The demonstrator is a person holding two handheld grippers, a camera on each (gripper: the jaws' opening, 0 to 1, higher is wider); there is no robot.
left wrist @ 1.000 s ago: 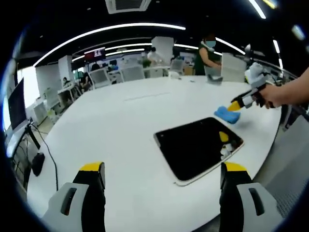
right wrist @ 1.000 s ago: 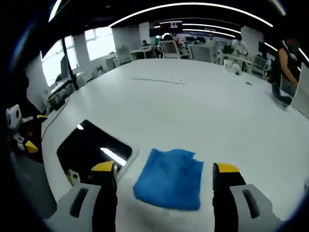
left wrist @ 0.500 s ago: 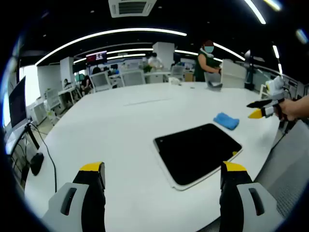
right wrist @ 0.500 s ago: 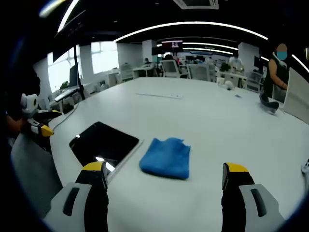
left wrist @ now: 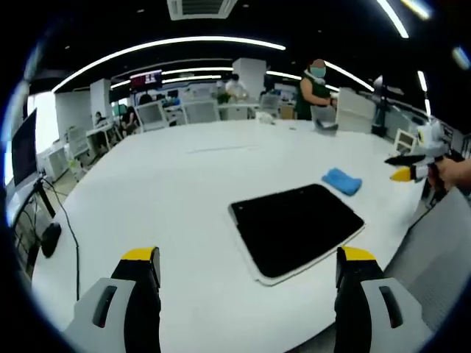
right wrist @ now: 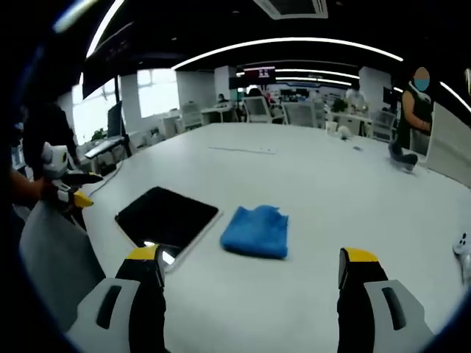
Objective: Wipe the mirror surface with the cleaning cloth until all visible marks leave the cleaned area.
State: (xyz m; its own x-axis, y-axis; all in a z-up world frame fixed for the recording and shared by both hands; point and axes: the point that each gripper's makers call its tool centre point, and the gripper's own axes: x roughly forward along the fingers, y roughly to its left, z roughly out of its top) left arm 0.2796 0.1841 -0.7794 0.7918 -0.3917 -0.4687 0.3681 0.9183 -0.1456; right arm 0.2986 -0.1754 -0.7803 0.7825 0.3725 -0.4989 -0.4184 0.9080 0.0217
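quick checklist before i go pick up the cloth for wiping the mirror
1. Folded blue cleaning cloth lies free on the white table: ok.
2. Right gripper open and empty: ok.
3. Left gripper open and empty: ok.
4. Cloth beside the dark rectangular mirror, not on it: ok.
5. Bare table between right gripper and cloth: ok.
6. Marks on mirror: cannot tell, surface looks dark with one light glint.

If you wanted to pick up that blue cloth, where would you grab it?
Probably from above, pinching the raised fold in the middle of the cloth. It lies flat and loosely bunched on the table, beside the mirror, so its edges offer little to catch. The right claw is open and faces it.
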